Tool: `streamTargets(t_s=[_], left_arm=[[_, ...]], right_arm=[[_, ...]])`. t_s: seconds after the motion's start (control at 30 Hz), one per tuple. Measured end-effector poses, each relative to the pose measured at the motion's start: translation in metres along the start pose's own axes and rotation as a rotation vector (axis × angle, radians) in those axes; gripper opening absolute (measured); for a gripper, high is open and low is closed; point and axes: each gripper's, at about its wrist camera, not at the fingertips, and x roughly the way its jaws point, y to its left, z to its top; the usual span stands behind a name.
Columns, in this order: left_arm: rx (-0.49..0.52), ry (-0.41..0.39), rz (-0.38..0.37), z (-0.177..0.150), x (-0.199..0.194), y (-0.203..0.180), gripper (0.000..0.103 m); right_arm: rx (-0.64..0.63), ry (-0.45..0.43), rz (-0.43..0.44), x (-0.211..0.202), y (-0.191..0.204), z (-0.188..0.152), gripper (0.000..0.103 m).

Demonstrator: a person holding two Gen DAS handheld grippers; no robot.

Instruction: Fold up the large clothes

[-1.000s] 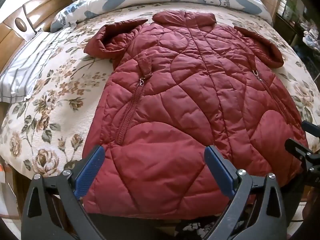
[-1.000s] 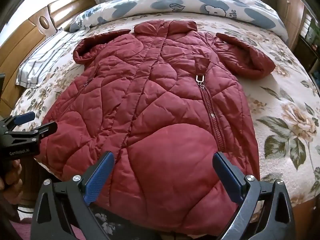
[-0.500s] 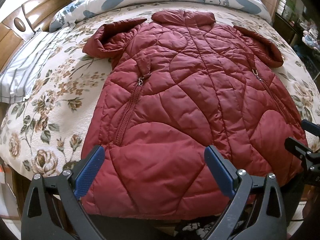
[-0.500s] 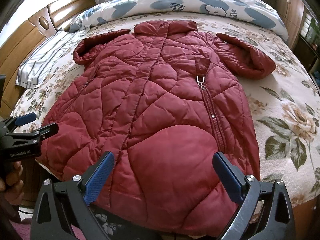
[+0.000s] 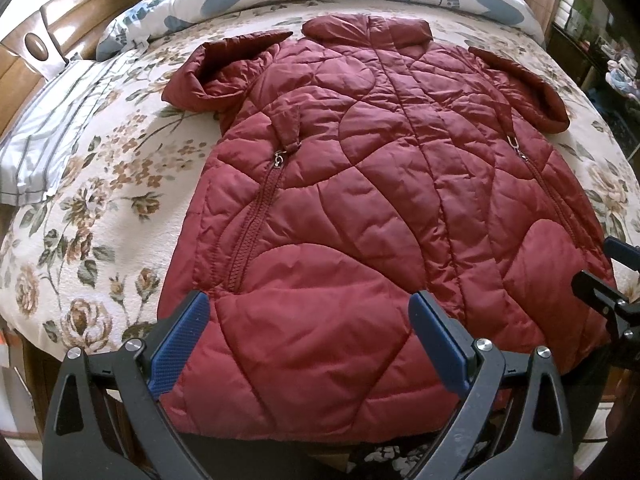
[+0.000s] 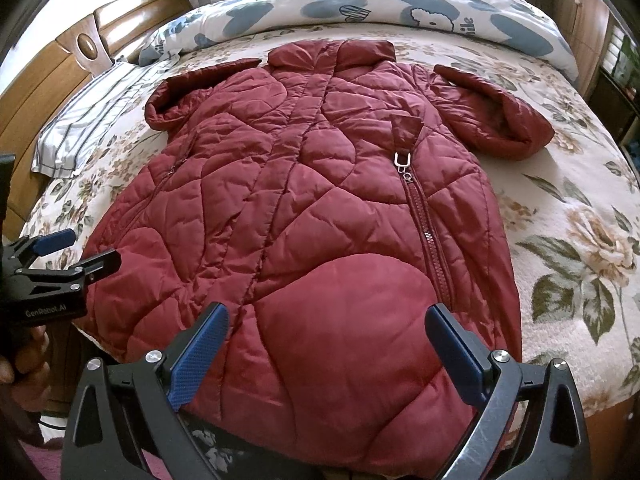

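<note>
At the far left of the right wrist view we see a hand (image 6: 22,356) holding the left gripper (image 6: 78,248), its jaws spread and empty beside the coat's hem corner. In the upper left a striped pillow (image 6: 80,136) lies against the wooden headboard (image 6: 48,92). Filling the centre, the dark red quilted coat (image 6: 304,216) lies flat on the floral bedspread (image 6: 568,216), collar toward the top of the frame, hem at the bottom edge, both sleeves bent outward. Across the top we see a blue-and-white duvet (image 6: 400,4). At lower centre the right gripper (image 6: 326,354) hovers over the hem, fingers wide apart, pinching nothing.
</note>
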Motion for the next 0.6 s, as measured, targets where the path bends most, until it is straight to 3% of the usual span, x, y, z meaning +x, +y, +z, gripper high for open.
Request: streamTargets(t_s=[0.1, 0.13, 0.17, 0.33, 0.4, 0.6], left_arm=[[-0.040, -0.025, -0.092, 0.002, -0.001, 0.002, 0.101], [-0.040, -0.024, -0.093, 0.002, -0.001, 0.002, 0.101], [-0.021, -0.024, -0.053, 0.003, 0.000, 0.002, 0.101], [-0.008, -0.008, -0.020, 0.006, 0.006, 0.004, 0.101], [0.002, -0.037, 0.007, 0.009, 0.008, 0.004, 0.101], [0.001, 0.013, 0.012, 0.015, 0.015, 0.005, 0.101]], right_arm=[[0.002, -0.007, 0.004, 0.000, -0.002, -0.005, 0.099], [0.002, -0.007, 0.005, 0.005, 0.000, 0.010, 0.099], [0.003, -0.008, 0.005, 0.006, 0.001, 0.014, 0.099], [0.004, -0.011, 0.006, 0.006, -0.002, 0.014, 0.099], [0.008, -0.013, 0.002, 0.005, -0.007, 0.017, 0.099], [0.025, -0.051, 0.000, 0.008, -0.020, 0.030, 0.099]])
